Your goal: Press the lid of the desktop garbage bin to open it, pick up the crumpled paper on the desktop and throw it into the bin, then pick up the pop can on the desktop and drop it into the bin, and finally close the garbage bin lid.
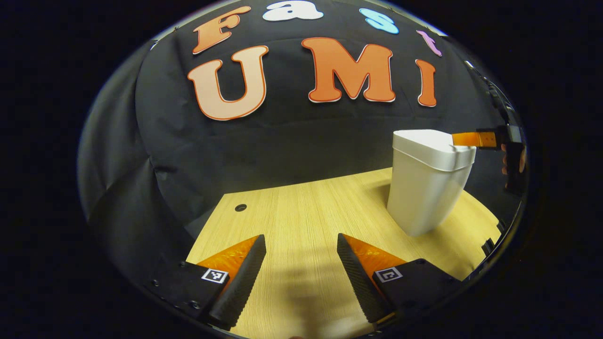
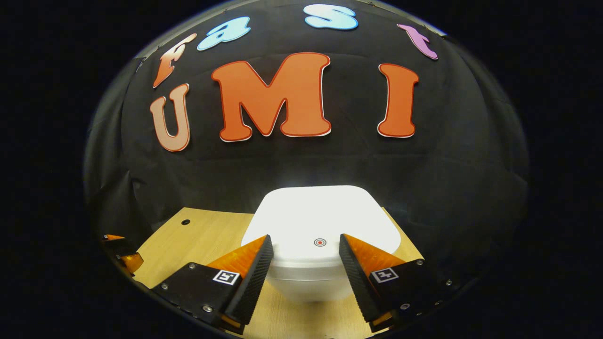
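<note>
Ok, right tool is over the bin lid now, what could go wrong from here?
1. The right tool is open and straddles the red target mark on the bin lid; a straight press might miss it.
2. The bin stands unbraced, with the left tool hovering open over the desk; an off-centre push could tip it.

In the left gripper view the desk [image 1: 301, 212] lies bare in front of the left claw [image 1: 301, 263], whose jaws stand apart. The one obstacle is the white bin [image 1: 426, 188], upright at the far right with its lid [image 1: 431, 143] down. The right claw [image 1: 473, 139] reaches over the lid's right edge. In the right gripper view, bare desk runs left of the bin.
</note>
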A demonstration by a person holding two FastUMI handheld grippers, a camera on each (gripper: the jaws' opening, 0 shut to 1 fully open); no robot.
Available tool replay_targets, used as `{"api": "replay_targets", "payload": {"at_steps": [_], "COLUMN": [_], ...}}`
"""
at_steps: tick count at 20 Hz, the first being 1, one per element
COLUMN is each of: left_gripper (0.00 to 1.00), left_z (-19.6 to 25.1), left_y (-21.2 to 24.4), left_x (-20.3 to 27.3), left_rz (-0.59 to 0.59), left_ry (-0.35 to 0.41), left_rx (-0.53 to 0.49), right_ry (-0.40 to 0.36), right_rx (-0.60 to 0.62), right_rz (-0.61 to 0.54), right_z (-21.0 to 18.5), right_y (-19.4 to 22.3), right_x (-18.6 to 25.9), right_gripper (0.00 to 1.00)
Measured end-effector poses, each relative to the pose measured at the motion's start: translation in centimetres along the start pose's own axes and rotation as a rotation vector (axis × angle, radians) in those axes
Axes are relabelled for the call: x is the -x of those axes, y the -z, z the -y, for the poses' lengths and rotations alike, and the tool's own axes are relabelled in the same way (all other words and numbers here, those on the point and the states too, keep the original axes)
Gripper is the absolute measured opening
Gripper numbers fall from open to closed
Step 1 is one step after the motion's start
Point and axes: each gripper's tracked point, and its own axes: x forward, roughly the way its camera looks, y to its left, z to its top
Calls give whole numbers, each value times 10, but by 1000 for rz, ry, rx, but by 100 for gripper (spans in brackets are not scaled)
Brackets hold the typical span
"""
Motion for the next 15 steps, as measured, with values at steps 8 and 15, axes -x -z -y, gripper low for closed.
{"api": "replay_targets", "payload": {"at_steps": [8,15], "left_gripper": [97,97], "left_z": [11,13], "left_y": [-45,-100], "left_x": [-5,8], "left_rz": [105,273], "left_ry": [34,46], "left_rx": [2,12], "right_ry": [-28,-81], "right_rx": [126,129], "right_rz": [99,162], "right_z": [-32,-61], "right_y": [-6,-12], "right_x": [28,45], "right_gripper": [86,87]}}
